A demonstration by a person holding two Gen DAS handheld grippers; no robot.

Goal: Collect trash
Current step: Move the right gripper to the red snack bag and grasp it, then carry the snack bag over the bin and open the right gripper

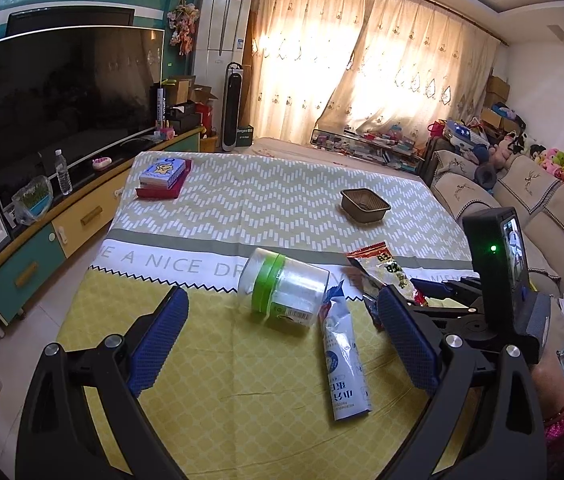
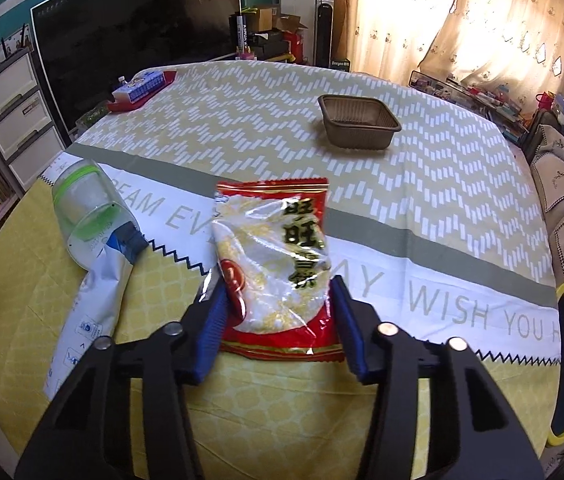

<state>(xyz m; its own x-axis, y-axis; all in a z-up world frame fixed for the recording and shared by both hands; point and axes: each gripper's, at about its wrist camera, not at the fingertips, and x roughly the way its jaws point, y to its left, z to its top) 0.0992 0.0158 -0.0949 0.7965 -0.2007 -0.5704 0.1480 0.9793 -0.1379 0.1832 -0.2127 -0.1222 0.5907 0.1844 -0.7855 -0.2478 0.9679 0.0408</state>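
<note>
Right gripper (image 2: 278,316) pinches the snack bag (image 2: 274,268); left gripper (image 1: 278,340) gapes; brown tray (image 2: 358,122) bare.

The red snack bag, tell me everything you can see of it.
The red snack bag is crinkled glossy plastic with a clear window showing pale contents, black Chinese characters and a serrated top edge. It sits between the right gripper's blue fingers, which press its lower sides. It looks lifted off the tablecloth, top tilted away.
</note>
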